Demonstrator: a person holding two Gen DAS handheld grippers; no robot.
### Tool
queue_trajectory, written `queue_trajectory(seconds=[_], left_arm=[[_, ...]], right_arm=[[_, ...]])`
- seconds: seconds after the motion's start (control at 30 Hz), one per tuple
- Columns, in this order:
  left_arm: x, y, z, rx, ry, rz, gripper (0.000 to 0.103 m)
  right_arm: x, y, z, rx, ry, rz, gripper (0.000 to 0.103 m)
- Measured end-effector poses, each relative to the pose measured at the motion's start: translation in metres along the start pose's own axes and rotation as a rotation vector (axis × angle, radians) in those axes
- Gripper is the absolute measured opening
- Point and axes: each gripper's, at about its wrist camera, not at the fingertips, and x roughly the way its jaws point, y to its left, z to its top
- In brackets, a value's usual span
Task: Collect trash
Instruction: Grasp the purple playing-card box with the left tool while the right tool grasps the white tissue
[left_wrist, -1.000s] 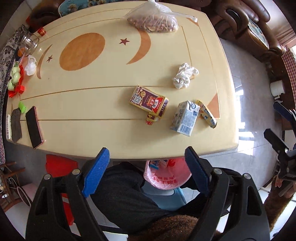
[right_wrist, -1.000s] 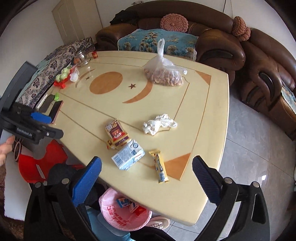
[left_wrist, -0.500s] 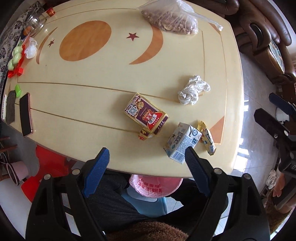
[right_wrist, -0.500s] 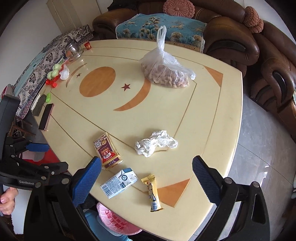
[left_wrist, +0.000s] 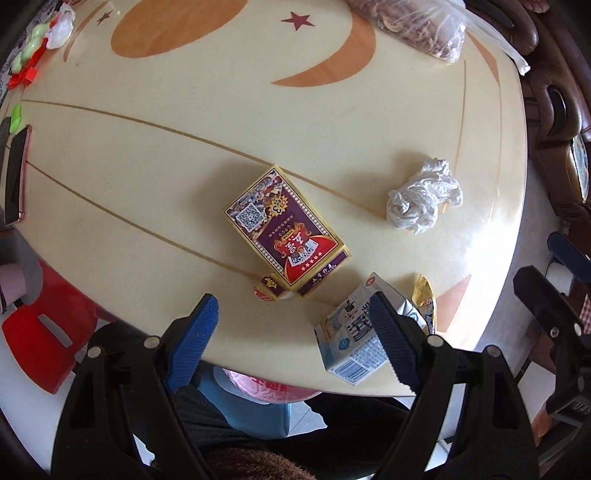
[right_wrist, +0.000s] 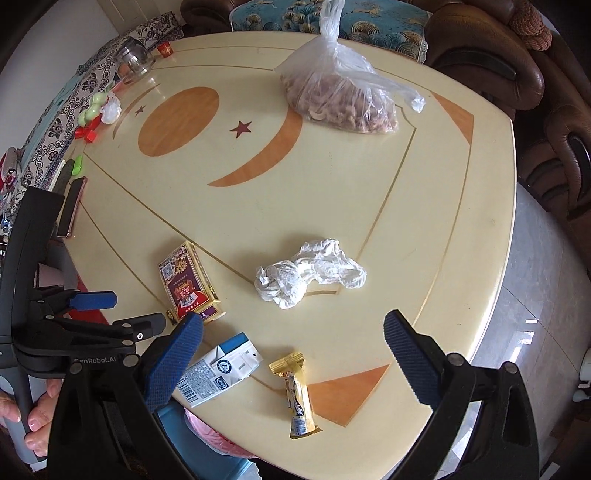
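Looking at the cream oval table with orange moon-and-star inlay (right_wrist: 424, 206), I count 4 bits of trash near its front edge: 1 purple-and-gold cardboard box (left_wrist: 285, 229), 1 white-and-blue milk carton (right_wrist: 221, 369), 1 gold foil snack wrapper (right_wrist: 297, 397) and 1 crumpled white plastic wad (right_wrist: 308, 273). The left gripper (left_wrist: 291, 332) hangs above the box's near end with its jaws wide apart and nothing in them; the right gripper (right_wrist: 291, 354), over the carton and wrapper, is spread and empty too. My guess is the box is light and stiff, so pinch it across the short sides. The carton is probably empty and will crush, so go easy. The wrapper looks slick and flat, hard to get under. The wad should squash anywhere you grab it. 1 pink bin (left_wrist: 275, 387) peeks out below the table edge.
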Motion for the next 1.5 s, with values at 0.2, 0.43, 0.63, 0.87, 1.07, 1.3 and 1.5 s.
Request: queue_trajectory(seconds=[0.2,0.43,0.63,0.87,1.07,1.3,1.5], left_arm=[[0.019,0.010,0.012,-0.090,0.013,-0.039,0.081],[0.035,0.015,0.025,-0.145,0.026,-0.041,0.081],[0.049,0.020,0.034,-0.193,0.036,-0.036,0.081],[0.062,0.036,0.045,-0.264,0.042,-0.044,0.081],[0.068,0.042,0.052,-0.299,0.042,-0.049,0.081],[0.075,0.050,0.060,-0.327,0.070,-0.093,0.082],[0.080,0.051,0.061,-0.321,0.079,-0.106,0.083]], right_arm=[[0.032,0.003,0.008,-0.004,0.043,0.005,0.096],[0.061,0.003,0.018,0.000,0.082,-0.010,0.096],[0.089,0.001,0.027,0.003,0.117,-0.041,0.096],[0.116,-0.002,0.032,0.007,0.143,-0.054,0.096],[0.130,-0.005,0.034,0.011,0.152,-0.053,0.096],[0.141,0.002,0.026,-0.026,0.152,-0.069,0.093],[0.139,0.017,0.020,-0.086,0.118,-0.114,0.079]])
